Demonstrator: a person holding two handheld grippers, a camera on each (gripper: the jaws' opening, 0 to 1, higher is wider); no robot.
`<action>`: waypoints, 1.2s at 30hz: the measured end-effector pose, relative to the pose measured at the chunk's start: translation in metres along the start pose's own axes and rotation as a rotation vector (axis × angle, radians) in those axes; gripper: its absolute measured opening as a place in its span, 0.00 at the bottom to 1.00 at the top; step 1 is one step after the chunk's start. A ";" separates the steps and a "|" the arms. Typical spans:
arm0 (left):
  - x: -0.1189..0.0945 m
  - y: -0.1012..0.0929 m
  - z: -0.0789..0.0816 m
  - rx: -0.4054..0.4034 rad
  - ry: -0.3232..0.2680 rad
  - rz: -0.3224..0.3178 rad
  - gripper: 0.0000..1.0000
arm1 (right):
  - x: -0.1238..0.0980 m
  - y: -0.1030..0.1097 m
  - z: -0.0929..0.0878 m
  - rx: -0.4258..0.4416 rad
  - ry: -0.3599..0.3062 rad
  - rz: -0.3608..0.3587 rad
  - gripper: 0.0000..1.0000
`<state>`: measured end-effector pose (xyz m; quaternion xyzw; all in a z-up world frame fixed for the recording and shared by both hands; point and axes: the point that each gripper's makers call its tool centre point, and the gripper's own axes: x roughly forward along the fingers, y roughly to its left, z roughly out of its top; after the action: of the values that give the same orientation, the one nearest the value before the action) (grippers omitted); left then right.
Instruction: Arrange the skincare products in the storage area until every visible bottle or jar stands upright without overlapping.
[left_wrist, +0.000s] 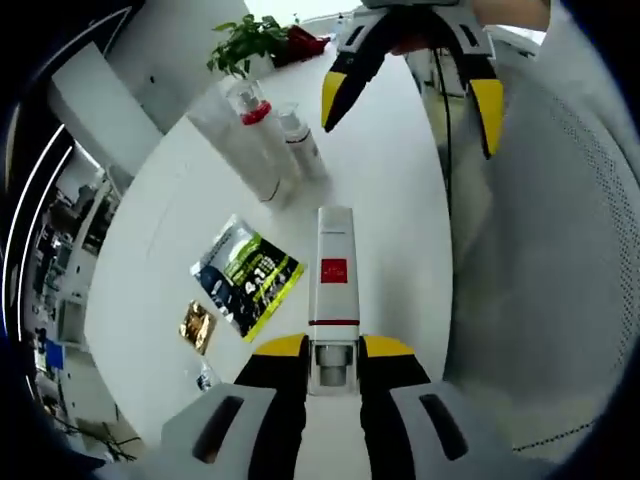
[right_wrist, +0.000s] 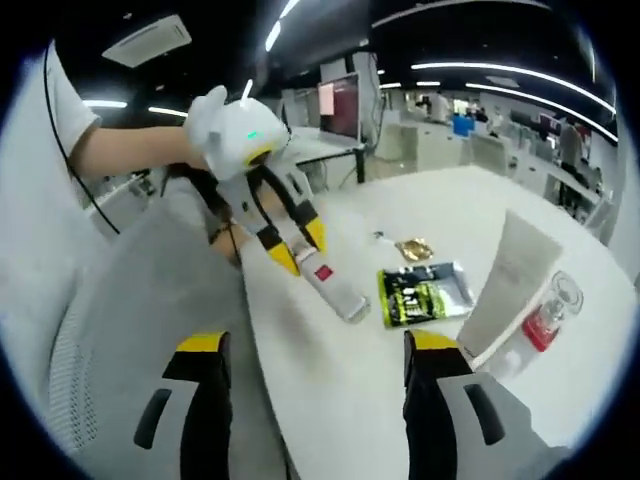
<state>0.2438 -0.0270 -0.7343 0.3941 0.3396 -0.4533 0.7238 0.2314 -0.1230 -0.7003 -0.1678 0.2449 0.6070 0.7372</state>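
Between the left gripper jaws, a white tube with a red label lies clamped at its cap end on the white table. Right gripper jaws stand apart, empty. Printed text on the green-black sachet is illegible. Standing bottles are near the table's far edge.

A white tube with a red label lies flat (cap end gripped); far off, three white skincare containers stand upright together.
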 end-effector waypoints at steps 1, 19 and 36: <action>-0.001 -0.002 0.001 0.013 0.004 -0.001 0.19 | 0.003 -0.001 0.001 -0.014 0.005 0.007 0.67; -0.020 -0.024 0.024 0.095 0.088 -0.130 0.19 | 0.039 0.022 0.015 -0.334 0.127 0.092 0.40; -0.020 -0.032 0.036 0.108 0.083 -0.205 0.19 | 0.048 0.027 0.001 -0.364 0.204 0.100 0.20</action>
<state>0.2120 -0.0594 -0.7094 0.4142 0.3829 -0.5260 0.6366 0.2123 -0.0782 -0.7251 -0.3463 0.2125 0.6570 0.6350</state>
